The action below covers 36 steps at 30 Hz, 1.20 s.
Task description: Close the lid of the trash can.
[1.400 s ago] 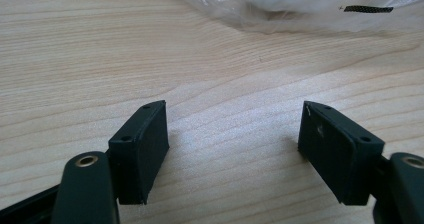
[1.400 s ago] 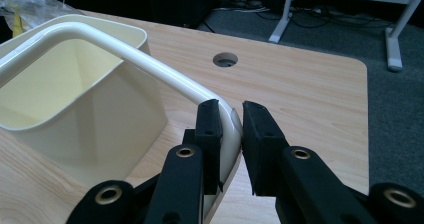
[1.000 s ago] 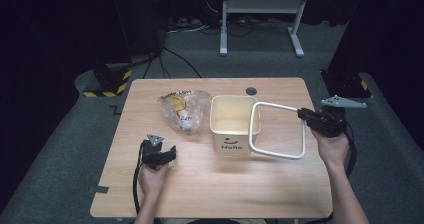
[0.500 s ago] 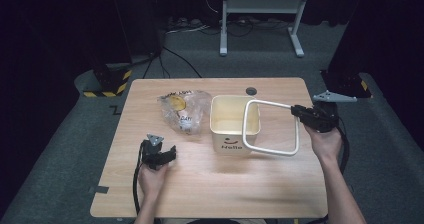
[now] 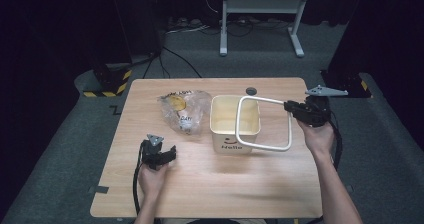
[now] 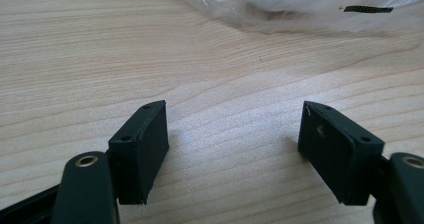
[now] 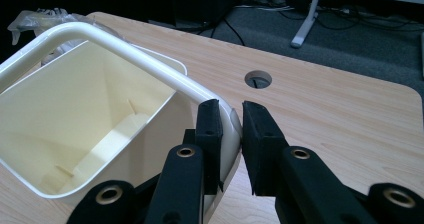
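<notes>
A cream square bin [image 5: 227,126] stands open at the table's middle. A white rounded-square frame [image 5: 265,145] hangs tilted over the bin's right half. My right gripper [image 5: 291,107] is shut on the frame's far right corner. In the right gripper view the black pads [image 7: 209,129] pinch the frame [image 7: 125,46] just above the bin [image 7: 75,119]. My left gripper [image 5: 167,154] rests on the table near the front left, its jaws open with bare wood between them [image 6: 234,134]. A crumpled clear plastic bag [image 5: 182,109] with something yellow inside lies left of the bin.
The wooden table [image 5: 225,184] has a round cable hole [image 5: 251,90] behind the bin. The plastic bag [image 6: 310,4] lies just ahead of the left gripper. A grey stand [image 5: 260,14] and cables sit on the floor beyond the table.
My right gripper has carried the white frame leftward, from beside the bin to over its right half. The left gripper has stayed where it was.
</notes>
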Motion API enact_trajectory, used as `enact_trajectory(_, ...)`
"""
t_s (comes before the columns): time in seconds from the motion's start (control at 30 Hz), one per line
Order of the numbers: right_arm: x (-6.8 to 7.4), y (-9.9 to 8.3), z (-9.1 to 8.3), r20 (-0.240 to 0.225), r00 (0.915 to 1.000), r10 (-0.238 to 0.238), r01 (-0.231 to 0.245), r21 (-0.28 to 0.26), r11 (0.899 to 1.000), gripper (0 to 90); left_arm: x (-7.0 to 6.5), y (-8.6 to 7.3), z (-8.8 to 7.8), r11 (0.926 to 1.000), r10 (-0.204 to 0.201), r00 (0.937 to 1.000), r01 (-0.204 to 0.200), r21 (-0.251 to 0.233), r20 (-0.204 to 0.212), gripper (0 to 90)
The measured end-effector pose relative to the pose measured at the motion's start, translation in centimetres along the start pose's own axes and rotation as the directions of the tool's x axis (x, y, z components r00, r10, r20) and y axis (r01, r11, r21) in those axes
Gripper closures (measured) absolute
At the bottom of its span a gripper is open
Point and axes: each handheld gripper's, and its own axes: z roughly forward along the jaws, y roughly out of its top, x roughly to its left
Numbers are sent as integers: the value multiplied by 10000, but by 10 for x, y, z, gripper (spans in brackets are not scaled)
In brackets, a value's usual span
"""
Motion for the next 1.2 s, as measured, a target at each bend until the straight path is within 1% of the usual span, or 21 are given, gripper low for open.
enact_trajectory(0.03, 0, 0, 1, -9, 10000, -51, 51, 13, 10000, 788, 0, 0, 0, 10000, 1, 10000, -1, 1, 0, 281)
enact_trajectory(0.33, 2, 6, 14, -154, 9999, 24, -20, 207, 9998, 788, 0, 0, 0, 10000, -1, 10000, 1, -1, -2, 281)
enact_trajectory(0.4, 1, 7, 16, -157, 9999, -14, 17, 213, 9998, 788, 0, 0, 0, 10000, 0, 10000, 0, -1, 0, 281)
enact_trajectory(0.5, 3, 8, 19, -214, 9998, 50, -46, 196, 9998, 788, 0, 0, 0, 10000, 3, 10000, -3, 1, 0, 281)
enact_trajectory(0.7, 7, 12, 23, -268, 9996, -60, 66, 193, 9998, 788, 0, 0, 0, 10000, 1, 10000, -1, 0, -2, 281)
enact_trajectory(0.83, 8, 14, 26, -297, 9996, -22, 29, 227, 9997, 788, 0, 0, 0, 10000, 0, 10000, 0, 1, 0, 281)
enact_trajectory(1.2, 10, 20, 29, -312, 9994, -129, 135, 190, 9997, 789, 0, 0, 0, 10000, -1, 10000, 1, 1, 1, 281)
